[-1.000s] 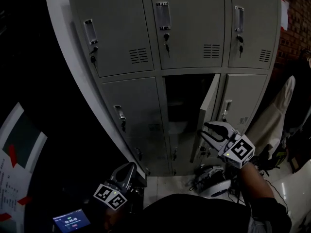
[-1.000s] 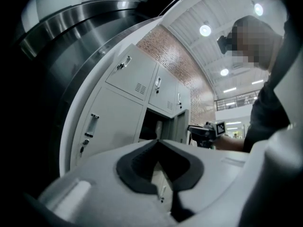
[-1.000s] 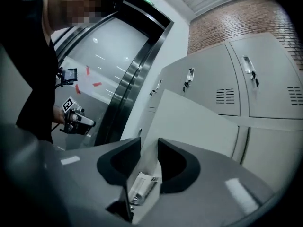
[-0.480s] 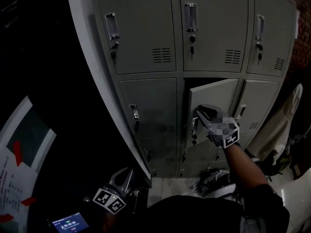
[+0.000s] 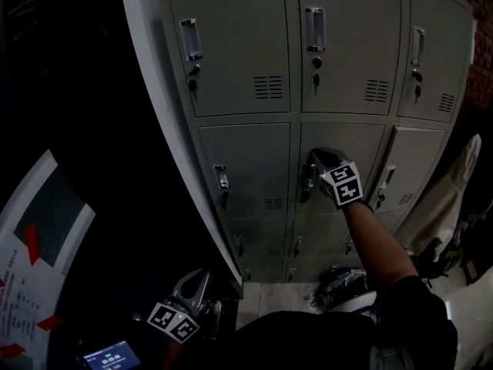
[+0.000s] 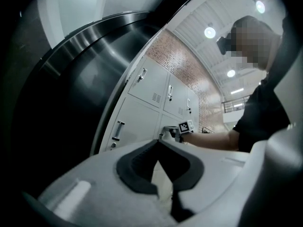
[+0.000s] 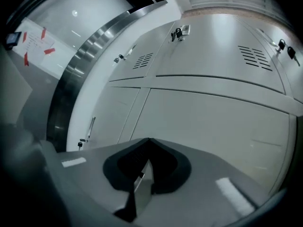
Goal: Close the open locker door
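Swung out to the right a second ago, the locker door [image 5: 362, 146] now lies shut, its face level with the doors on either side of it. It is the middle door of the second row in the grey locker bank [image 5: 239, 52]. With it has travelled the right claw [image 5: 322, 159], which was down by the door's free edge and is now up at the door's upper left part, just above and beside the handle [image 5: 308, 182]. Its tips are at the metal, though whether they actually touch it cannot be told. The right claw's jaws have just been closing and now meet at the tips with nothing between them; its own view looks along them onto the flat grey door panel. The person's bare forearm [image 5: 377, 245] reaches out behind it. The left claw [image 5: 199, 282] is low at the bottom of the head view, close to the person's body and well apart from the lockers. Its jaws are together too, holding nothing. A small lit screen [image 5: 108, 354] glows just beside it at the lower left.
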The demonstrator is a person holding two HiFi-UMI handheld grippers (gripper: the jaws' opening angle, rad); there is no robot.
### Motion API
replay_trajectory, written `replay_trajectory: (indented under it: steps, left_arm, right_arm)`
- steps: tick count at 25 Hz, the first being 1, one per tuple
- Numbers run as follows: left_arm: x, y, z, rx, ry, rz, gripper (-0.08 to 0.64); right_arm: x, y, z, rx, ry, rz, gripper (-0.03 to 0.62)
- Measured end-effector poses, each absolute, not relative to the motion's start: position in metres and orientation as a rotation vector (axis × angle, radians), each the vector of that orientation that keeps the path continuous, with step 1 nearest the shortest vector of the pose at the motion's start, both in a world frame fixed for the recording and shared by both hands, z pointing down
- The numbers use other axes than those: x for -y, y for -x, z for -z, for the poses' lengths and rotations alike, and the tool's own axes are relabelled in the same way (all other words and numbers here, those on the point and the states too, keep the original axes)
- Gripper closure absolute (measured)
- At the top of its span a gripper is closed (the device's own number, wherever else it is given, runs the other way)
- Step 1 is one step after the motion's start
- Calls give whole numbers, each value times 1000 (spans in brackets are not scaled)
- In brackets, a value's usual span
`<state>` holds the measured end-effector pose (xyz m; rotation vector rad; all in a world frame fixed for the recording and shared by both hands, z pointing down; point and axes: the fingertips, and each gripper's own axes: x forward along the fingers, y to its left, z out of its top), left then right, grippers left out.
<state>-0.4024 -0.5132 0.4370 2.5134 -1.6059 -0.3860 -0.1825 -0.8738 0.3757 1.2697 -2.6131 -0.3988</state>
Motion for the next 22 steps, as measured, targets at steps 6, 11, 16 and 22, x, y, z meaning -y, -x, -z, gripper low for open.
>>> replay_trajectory:
  steps: [6, 11, 16, 22]
  left_arm:
    - [515, 396, -435, 1527, -2553, 407, 560]
    - [518, 378, -446, 1398, -2585, 404, 560]
    - [513, 332, -446, 1258, -2652, 388, 560]
    - [464, 242, -438, 1143, -2726, 355, 560]
  right_arm:
    - [855, 188, -375, 2615, -1217, 322, 561]
    - [743, 188, -382, 2910, -864, 196, 563]
    - [611, 128, -384, 3099, -610, 79, 566]
    - [488, 11, -347, 3220, -668, 166, 575]
